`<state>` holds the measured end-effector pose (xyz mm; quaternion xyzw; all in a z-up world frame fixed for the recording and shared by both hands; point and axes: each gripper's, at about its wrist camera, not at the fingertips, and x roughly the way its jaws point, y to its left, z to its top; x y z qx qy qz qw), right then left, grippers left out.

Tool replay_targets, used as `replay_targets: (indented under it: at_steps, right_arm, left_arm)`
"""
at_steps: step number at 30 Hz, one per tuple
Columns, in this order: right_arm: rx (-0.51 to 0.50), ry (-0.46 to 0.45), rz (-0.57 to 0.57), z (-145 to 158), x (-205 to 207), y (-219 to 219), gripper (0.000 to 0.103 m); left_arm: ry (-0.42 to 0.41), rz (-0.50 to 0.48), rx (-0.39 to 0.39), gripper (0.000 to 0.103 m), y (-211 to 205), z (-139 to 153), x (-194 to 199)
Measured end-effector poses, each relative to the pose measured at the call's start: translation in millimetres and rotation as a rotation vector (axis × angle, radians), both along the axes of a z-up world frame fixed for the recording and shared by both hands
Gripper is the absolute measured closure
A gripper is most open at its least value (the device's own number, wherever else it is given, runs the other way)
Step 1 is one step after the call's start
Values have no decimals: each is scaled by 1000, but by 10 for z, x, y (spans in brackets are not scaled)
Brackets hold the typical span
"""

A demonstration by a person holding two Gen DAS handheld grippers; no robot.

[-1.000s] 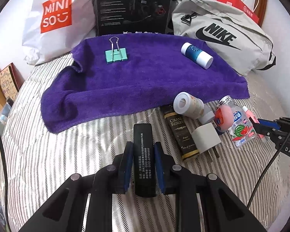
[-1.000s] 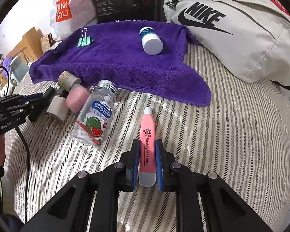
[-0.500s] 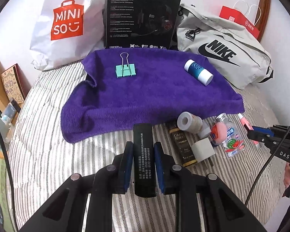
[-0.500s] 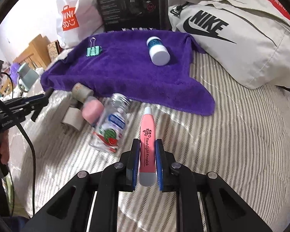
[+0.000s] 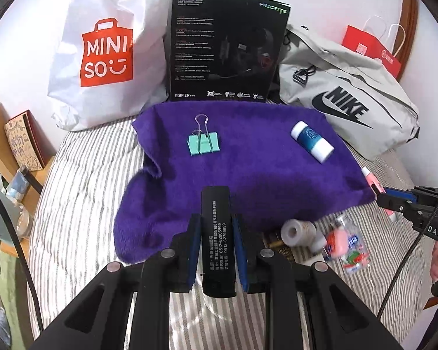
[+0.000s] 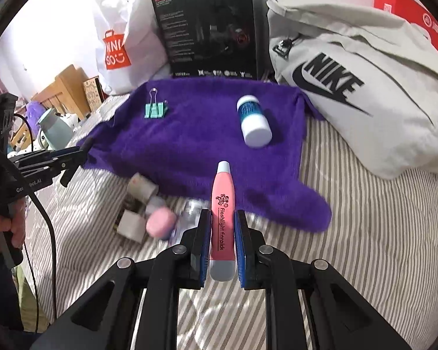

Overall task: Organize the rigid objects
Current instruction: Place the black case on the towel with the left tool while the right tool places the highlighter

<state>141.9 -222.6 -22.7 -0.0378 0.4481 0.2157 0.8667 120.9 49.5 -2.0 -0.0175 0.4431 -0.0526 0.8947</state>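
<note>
My left gripper (image 5: pixel 216 227) is shut on a black rectangular lighter (image 5: pixel 217 233) and holds it above the near edge of the purple towel (image 5: pixel 248 175). My right gripper (image 6: pixel 222 218) is shut on a pink flashlight earpick (image 6: pixel 222 204) and holds it above the towel's (image 6: pixel 189 145) near edge. A teal binder clip (image 5: pixel 203 143) and a blue-and-white bottle (image 5: pixel 312 141) lie on the towel. A tape roll (image 5: pixel 296 231), a pink case, a clear bottle (image 5: pixel 349 248), a white cube and a dark box lie in a cluster on the striped bed.
A white Miniso bag (image 5: pixel 108 52), a black headset box (image 5: pixel 224 43) and a grey Nike bag (image 5: pixel 347 102) stand behind the towel. A red paper bag (image 5: pixel 370 49) sits at the back right. The bed's left edge meets wooden furniture (image 5: pixel 3 145).
Both grippers have lifted with their objects and moved toward the towel. The cluster on the bed now lies lower in both views.
</note>
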Motion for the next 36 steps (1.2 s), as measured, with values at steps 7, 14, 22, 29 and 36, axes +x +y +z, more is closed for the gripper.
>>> replay_targets:
  at_steps: [7,14,22,29,36]
  right_arm:
    - [-12,9,-12,-20,359,62,87]
    - [-57,39,24,-154,690,177,87]
    - [-110,71,81,-305,939,359,87]
    - [-153,89,90,-460,1031,420,87]
    - [-157,81,100,-477,1047,444,87]
  left_arm:
    - [23,15,10,82,65,-87,305]
    - [51,23,5,82,84,-215,610]
    - [82,22,12,82,70,-357,862]
    - [103,23,15,82,86,-490,977]
    - [102,17,51,82,30,-600,1006]
